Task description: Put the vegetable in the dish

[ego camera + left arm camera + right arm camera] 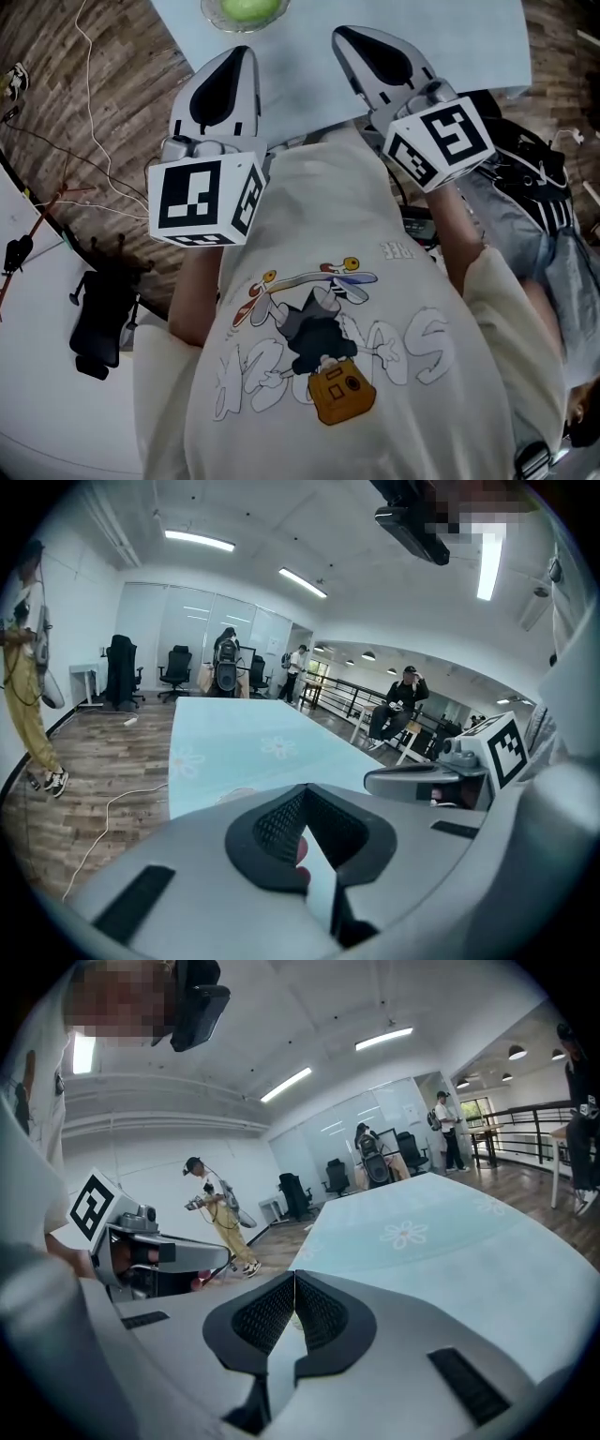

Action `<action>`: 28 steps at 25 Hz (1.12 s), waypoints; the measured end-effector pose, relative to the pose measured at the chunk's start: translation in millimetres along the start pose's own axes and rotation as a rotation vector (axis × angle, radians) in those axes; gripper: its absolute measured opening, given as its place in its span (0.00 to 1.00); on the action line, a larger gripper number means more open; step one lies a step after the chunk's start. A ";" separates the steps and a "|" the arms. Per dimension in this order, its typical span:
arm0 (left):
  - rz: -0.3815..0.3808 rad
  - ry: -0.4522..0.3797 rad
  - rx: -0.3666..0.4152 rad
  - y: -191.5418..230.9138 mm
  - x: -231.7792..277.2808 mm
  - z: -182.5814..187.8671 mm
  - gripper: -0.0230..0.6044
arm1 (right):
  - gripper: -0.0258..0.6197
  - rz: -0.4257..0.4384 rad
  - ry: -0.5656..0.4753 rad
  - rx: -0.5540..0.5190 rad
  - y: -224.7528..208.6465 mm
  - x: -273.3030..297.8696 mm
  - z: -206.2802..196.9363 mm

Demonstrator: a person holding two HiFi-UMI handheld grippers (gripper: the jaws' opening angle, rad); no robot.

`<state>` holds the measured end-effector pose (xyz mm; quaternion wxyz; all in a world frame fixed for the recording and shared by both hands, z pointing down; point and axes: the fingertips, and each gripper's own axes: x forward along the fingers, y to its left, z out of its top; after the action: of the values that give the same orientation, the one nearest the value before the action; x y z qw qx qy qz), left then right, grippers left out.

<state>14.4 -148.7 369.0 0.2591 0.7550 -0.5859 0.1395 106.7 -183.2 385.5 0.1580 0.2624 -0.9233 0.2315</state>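
The green vegetable (249, 7) lies inside the glass dish (212, 19), which stands on the pale blue bench (302, 80) at the far edge of the head view, cut off by the frame.

Both tools are held up in front of the person's printed shirt (347, 309), tips pointing out over the near part of the bench.

The left hand-held gripper (242, 52) has its 2 jaws fully together, the ribbed black pads meeting at the tip with nothing held. A small pinkish patch shows low in the gap behind the pads; what it is cannot be told. Its tip is on the near side of the dish, apart from it.

The right hand-held gripper (345, 36) is also closed, its pads touching at the tip and empty. It sits to the right of the dish, clear of it.

The 2 tools are side by side, not touching, with bare bench between them.

Wooden floor (112, 84) with thin cables (94, 122) lies left of the bench.
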 end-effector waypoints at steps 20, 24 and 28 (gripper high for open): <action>0.125 -0.107 -0.104 7.3 -92.3 -14.9 0.05 | 0.08 0.164 0.025 -0.174 109.0 -23.7 1.1; 0.083 -0.114 -0.085 1.1 -79.1 -1.6 0.05 | 0.07 0.098 0.001 -0.195 103.0 -30.0 17.7; 0.060 -0.116 -0.041 -9.2 -66.3 9.2 0.05 | 0.07 0.070 -0.025 -0.179 84.7 -33.2 22.7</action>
<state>4.2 -98.3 325.2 0.2359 0.7386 -0.6249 0.0910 82.6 -117.2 323.5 0.1611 0.2177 -0.9509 0.1500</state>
